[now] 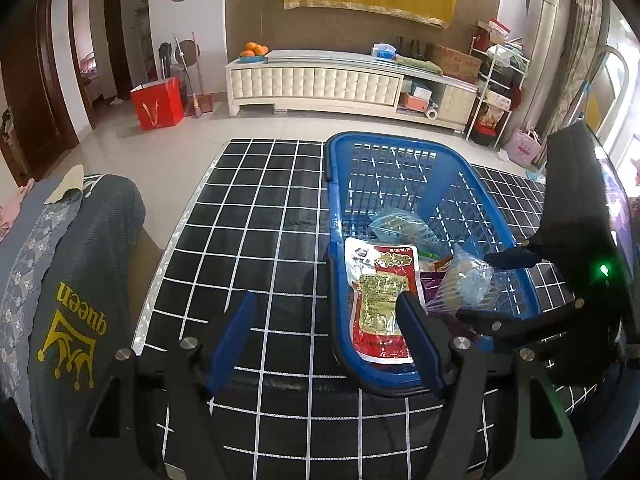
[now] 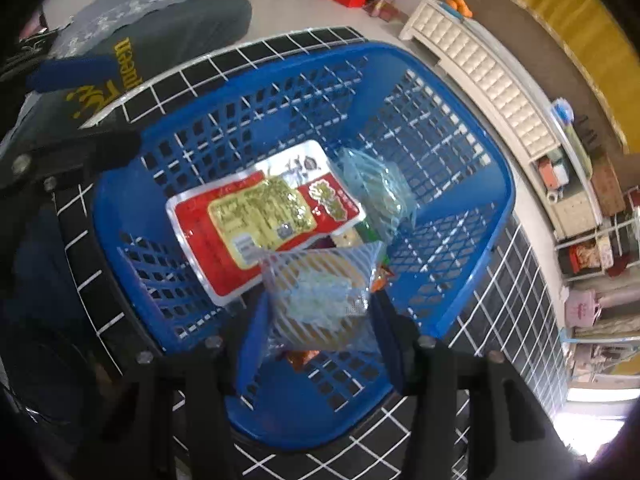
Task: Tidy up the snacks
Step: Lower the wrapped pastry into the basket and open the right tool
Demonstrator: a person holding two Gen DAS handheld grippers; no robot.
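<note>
Between the right gripper's (image 2: 320, 320) blue fingers sits a clear striped snack bag (image 2: 320, 296), pinched from both sides and held low inside the blue plastic basket (image 2: 472, 216). Largest in view is the black table with its white grid (image 1: 256, 240), on which the basket stands toward the right. A grey cushion printed with "queen" (image 1: 76, 280) lies just beside the table's left edge.

Inside the basket, a red and yellow vacuum-sealed packet (image 2: 260, 220) lies flat on the floor, with a light blue transparent bag (image 2: 376, 192) beyond it and scraps of orange and purple wrappers peeking out beneath the held bag. From the left wrist view the same striped bag (image 1: 464, 280) shows at the tips of the right gripper, resting against the other packets.

The left gripper (image 1: 328, 344) hovers over the table just beside the basket's near rim, its jaws spread wide with nothing between them; one finger overlaps the rim in view.

The step in hand appears to be placing a snack into the basket. No other loose snacks show on the table, so the task seems well along. The next move likely calls for opening the right jaws to let the bag settle, then lifting straight up so the fingers clear the latticed wall without dragging the packets.
</note>
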